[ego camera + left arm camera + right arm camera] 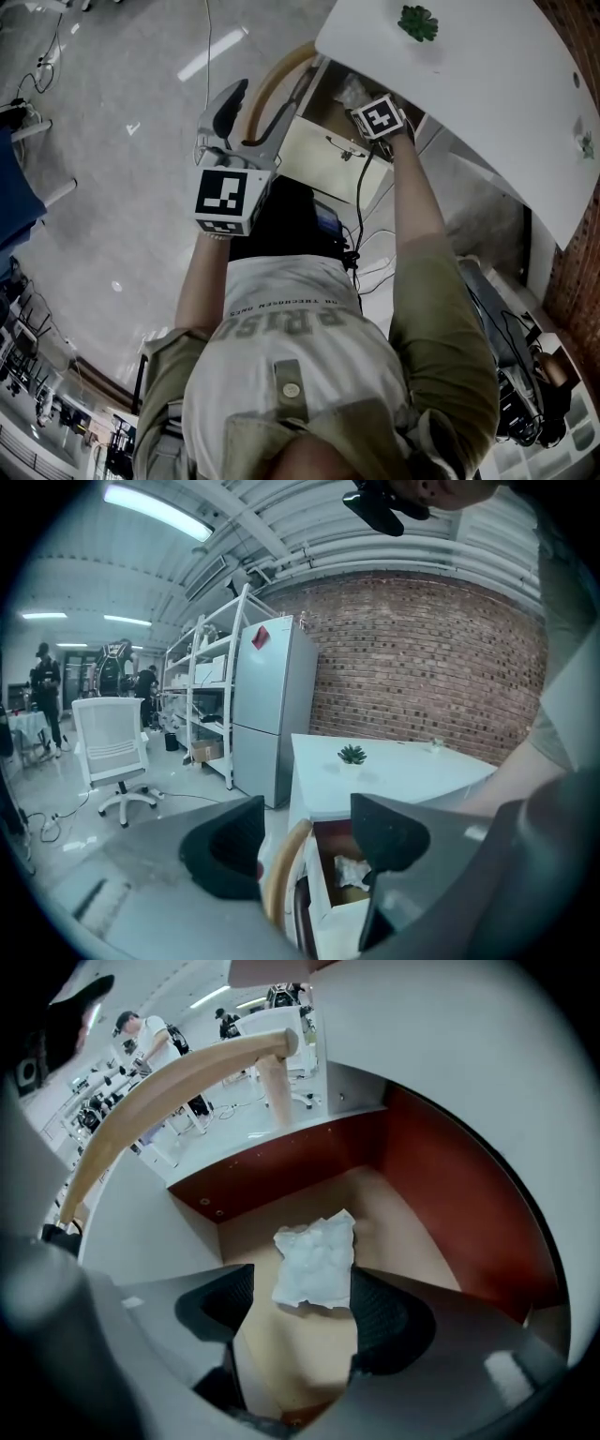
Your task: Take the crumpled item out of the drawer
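The drawer (pixel 281 1162) stands pulled out from under a white table (pixel 487 84); it has red-brown inner walls, a tan floor and an arched wooden handle (pixel 169 1082). A crumpled white item (pixel 316 1260) lies on the drawer floor. My right gripper (pixel 300 1309) is down inside the drawer, open, with the near edge of the item between its black pads (pixel 389 1321), not clamped. My left gripper (pixel 305 841) is open and empty, held outside the drawer near the handle (pixel 281 874). From there the crumpled item (pixel 352 869) shows inside the drawer.
A small green plant (pixel 417 22) sits on the tabletop. A grey fridge (pixel 272 705), white shelving (pixel 202 677) and a white office chair (pixel 111 752) stand to the left of the table, before a brick wall (pixel 422 658). Cables (pixel 370 267) trail below the drawer.
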Tool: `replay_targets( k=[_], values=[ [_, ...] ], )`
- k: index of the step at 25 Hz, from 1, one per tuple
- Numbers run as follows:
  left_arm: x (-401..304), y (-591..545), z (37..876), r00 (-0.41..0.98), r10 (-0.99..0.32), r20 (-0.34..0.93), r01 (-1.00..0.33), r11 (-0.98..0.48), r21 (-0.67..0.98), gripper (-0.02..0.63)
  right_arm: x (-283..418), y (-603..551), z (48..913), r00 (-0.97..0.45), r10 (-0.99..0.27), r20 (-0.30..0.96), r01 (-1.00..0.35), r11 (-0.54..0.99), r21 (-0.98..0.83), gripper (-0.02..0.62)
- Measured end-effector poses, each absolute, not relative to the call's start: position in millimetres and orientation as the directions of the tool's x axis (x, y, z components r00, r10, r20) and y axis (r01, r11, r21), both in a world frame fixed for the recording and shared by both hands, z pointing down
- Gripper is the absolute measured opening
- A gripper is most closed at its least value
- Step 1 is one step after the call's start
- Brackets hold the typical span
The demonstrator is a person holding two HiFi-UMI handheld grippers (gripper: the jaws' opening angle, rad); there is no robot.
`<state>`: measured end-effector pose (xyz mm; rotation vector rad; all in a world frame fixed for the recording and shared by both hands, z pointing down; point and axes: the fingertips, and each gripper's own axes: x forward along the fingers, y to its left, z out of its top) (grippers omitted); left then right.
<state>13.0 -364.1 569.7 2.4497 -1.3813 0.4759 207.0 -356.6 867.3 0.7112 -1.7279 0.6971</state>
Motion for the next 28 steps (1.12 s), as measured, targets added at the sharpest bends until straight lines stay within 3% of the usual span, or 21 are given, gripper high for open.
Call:
replay_targets(
  k=[12, 19, 25, 28],
  values=[
    [22, -372, 586, 0.514, -0.739, 0.435, -0.842, -0.533, 0.089, 0.302, 203, -353, 898, -0.181, -0.06, 0.982, -0.705, 0.703, -0.087, 0.323],
    [23, -377, 594, 0.517, -0.731, 0.446, -0.837, -0.54, 0.085, 0.302, 214, -351, 916, -0.133, -0.05, 0.99, -0.681, 0.731, -0.055, 0.258],
    [22, -379, 595, 0.516, -0.73, 0.447, -0.838, -0.539, 0.085, 0.302, 217, -352, 918, -0.093, -0.079, 0.993, -0.63, 0.777, 0.003, 0.121],
    [21, -378, 594, 0.513, -0.733, 0.447, -0.839, -0.538, 0.082, 0.302, 218, -351, 917, -0.081, -0.083, 0.993, -0.602, 0.798, 0.018, 0.092]
  ],
)
